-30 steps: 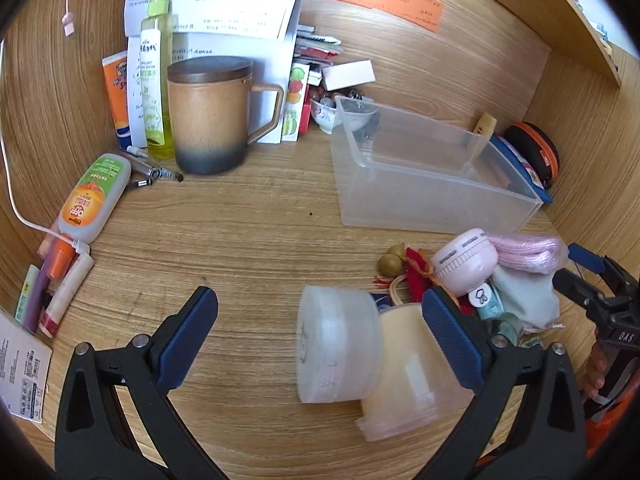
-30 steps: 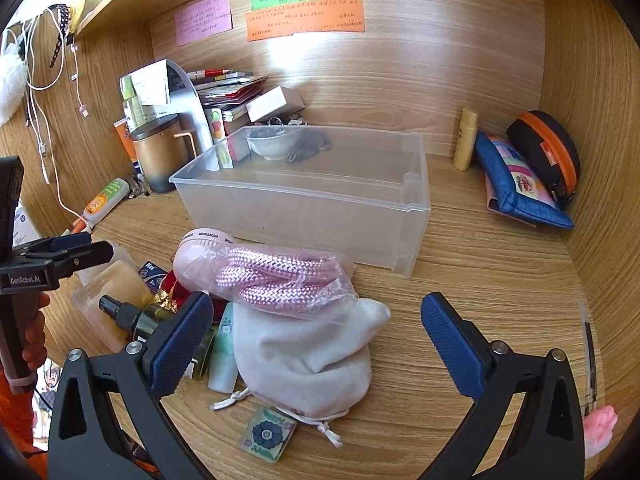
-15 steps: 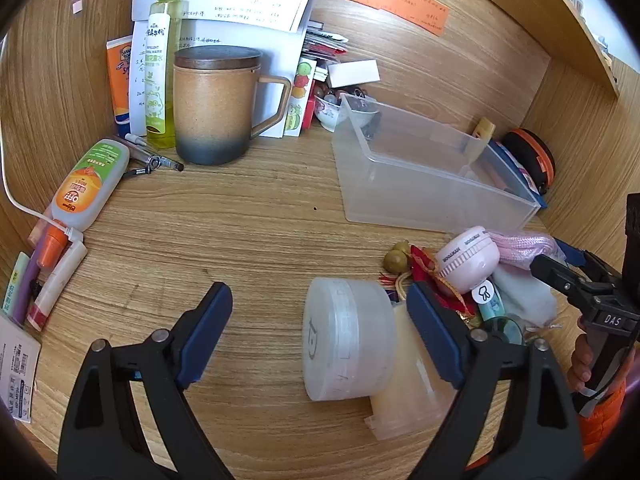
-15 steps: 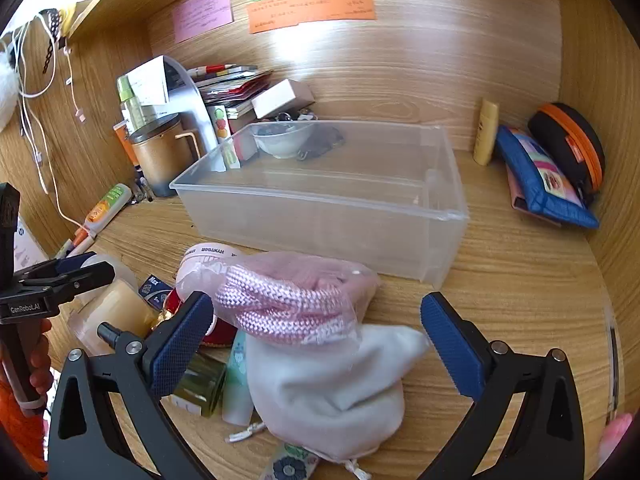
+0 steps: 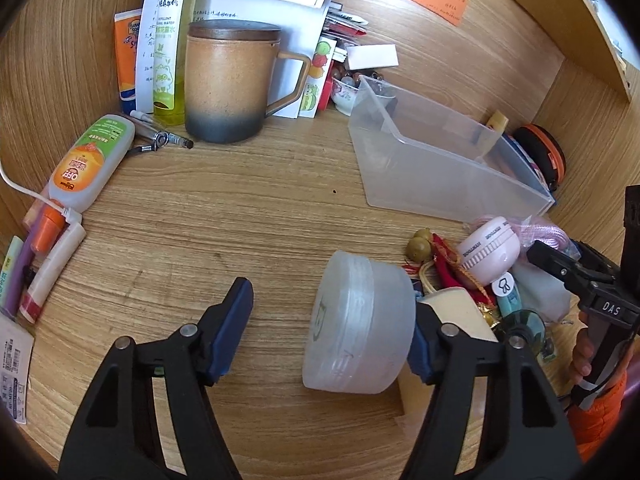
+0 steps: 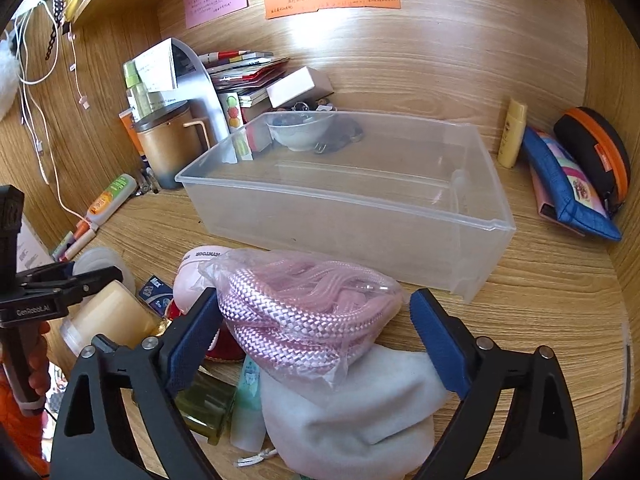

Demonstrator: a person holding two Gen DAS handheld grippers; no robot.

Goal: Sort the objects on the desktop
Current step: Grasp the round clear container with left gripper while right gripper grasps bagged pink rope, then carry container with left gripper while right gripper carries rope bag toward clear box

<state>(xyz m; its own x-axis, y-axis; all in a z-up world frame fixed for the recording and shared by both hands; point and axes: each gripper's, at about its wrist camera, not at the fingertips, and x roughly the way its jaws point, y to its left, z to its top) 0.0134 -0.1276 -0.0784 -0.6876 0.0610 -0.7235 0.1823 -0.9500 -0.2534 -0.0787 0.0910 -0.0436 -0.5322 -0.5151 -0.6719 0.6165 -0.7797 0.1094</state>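
Grippers narrower, closer than before.

bright daylight, glare on the back wall, sharp focus, fisheye-warped dark corners.

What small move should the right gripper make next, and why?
Probably close the right gripper on the bagged pink rope: its open jaws already straddle the bag, which lies atop the white pouch, with the clear bin just behind.
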